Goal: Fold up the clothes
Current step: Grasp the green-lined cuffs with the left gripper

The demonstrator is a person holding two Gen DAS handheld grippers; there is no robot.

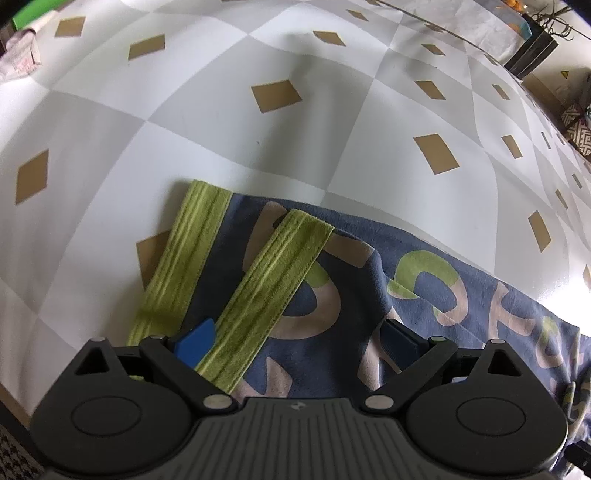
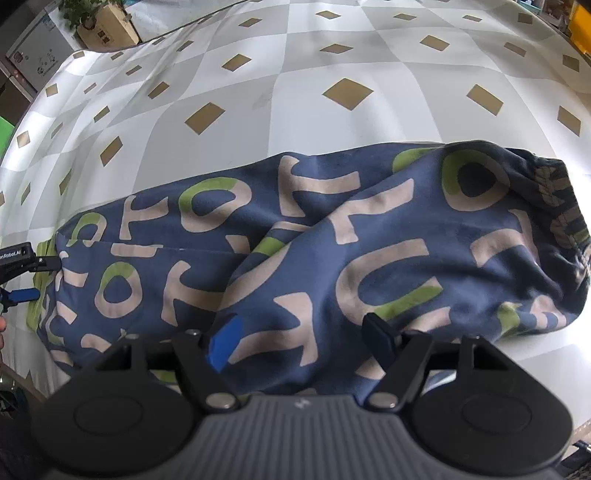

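**Desk:** Two grippers over one garment. What are they working on?

**Photographer:** A pair of navy trousers (image 2: 295, 251) printed with beige and lime letters lies lengthwise across a checked tablecloth (image 1: 258, 140) of grey and white squares with tan diamonds. In the right wrist view the elastic waistband (image 2: 561, 206) bunches at about 2 o'clock, and the legs run off toward 9 o'clock.

**Desk:** And the leg ends?

**Photographer:** The left wrist view shows two lime-green striped cuffs (image 1: 273, 295). One lies flat on the cloth at about 9 o'clock of the frame's centre; the other lies folded over on top of the navy fabric just beside it.

**Desk:** How do the jaws stand?

**Photographer:** The left gripper (image 1: 295, 339) points steeply down with its jaws spread wide. The folded-over cuff runs between them, close against the blue fingertip (image 1: 195, 341), but nothing is pinched. The right gripper (image 2: 306, 339) hovers over the thigh area, jaws partly spread, with printed fabric below them. Whether its pads touch the fabric I cannot tell.

**Desk:** Anything at the margins?

**Photographer:** The left gripper's tips also show at 9 o'clock in the right wrist view. A cardboard box (image 2: 107, 31) with a plant stands beyond the table at 11 o'clock.
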